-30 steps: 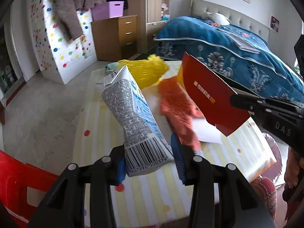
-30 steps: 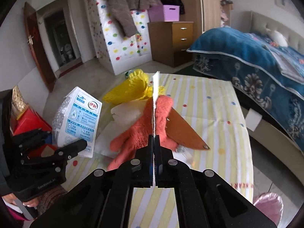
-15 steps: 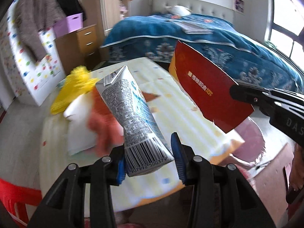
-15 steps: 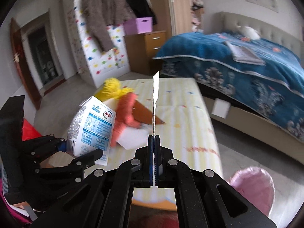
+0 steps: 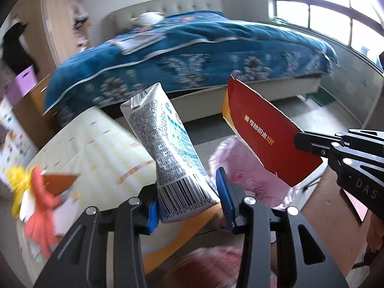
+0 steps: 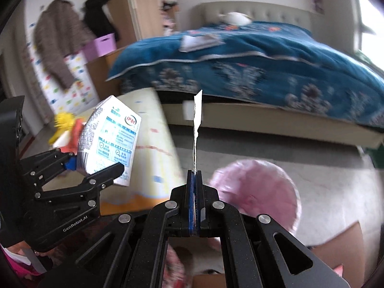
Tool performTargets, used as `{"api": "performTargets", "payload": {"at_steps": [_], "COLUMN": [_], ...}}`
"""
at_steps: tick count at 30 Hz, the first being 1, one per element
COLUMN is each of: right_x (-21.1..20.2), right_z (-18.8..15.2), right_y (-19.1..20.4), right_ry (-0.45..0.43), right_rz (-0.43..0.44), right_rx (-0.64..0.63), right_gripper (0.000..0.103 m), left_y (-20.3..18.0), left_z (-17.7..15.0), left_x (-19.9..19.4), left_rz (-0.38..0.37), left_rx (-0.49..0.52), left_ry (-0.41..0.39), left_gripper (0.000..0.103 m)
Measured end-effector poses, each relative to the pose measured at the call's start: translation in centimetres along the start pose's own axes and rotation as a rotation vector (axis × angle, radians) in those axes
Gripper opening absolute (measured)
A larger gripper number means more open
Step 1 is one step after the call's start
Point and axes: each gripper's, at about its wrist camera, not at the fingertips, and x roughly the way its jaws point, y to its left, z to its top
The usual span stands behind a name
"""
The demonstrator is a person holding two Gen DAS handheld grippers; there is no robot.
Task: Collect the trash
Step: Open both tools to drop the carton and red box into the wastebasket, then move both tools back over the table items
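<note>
Left gripper [image 5: 189, 204] is clamping milk carton [image 5: 168, 148]; right gripper [image 6: 195, 180] is pinching red card [image 5: 268, 141] above pink-lined bin [image 6: 259, 187].

Both grippers have swung off the table [image 5: 100, 148], carrying carton [image 5: 168, 148] and card [image 5: 268, 139] toward the pink-lined bin [image 6: 259, 187].

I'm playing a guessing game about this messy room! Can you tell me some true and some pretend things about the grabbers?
1. The left gripper holds a milk carton. True.
2. The right gripper is open and empty. False: it is shut on a red card.
3. A pink bin bag sits on the floor beyond the table. True.
4. The carton lies on the bed. False: it is held up in the air.
</note>
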Motion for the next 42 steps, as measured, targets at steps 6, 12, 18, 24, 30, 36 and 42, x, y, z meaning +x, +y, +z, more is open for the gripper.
{"api": "performTargets", "payload": {"at_steps": [6, 12, 18, 24, 30, 36, 42], "right_x": [0.9, 2.3, 2.5, 2.2, 2.0, 2.1, 2.9], "right_z": [-0.4, -0.2, -0.8, -0.7, -0.2, 0.5, 1.5], "right_y": [-5.3, -8.4, -9.9, -8.3, -4.1, 1.8, 8.2], "right_ry": [0.007, 0.004, 0.013, 0.014, 0.023, 0.033, 0.046], "right_rz": [-0.055, -0.109, -0.104, -0.067, -0.019, 0.041, 0.109], "right_rx": [0.088, 0.151, 0.2, 0.171, 0.089, -0.019, -0.14], "right_gripper": [0.001, 0.012, 0.013, 0.013, 0.013, 0.019, 0.023], "left_y": [-3.7, -4.9, -2.9, -0.2, 3.1, 7.4, 12.8], "left_z": [2.1, 3.2, 1.9, 0.2, -1.8, -4.7, -7.7], "left_x": [3.4, 4.8, 4.9, 2.9, -0.7, -3.9, -7.1], "left_rz": [-0.063, -0.067, -0.021, 0.029, 0.063, 0.142, 0.241], "left_rx": [0.069, 0.08, 0.045, -0.006, -0.079, -0.157, -0.27], "left_ry": [0.015, -0.001, 0.025, 0.021, -0.006, -0.009, -0.011], "left_gripper": [0.04, 0.066, 0.066, 0.066, 0.067, 0.068, 0.069]}}
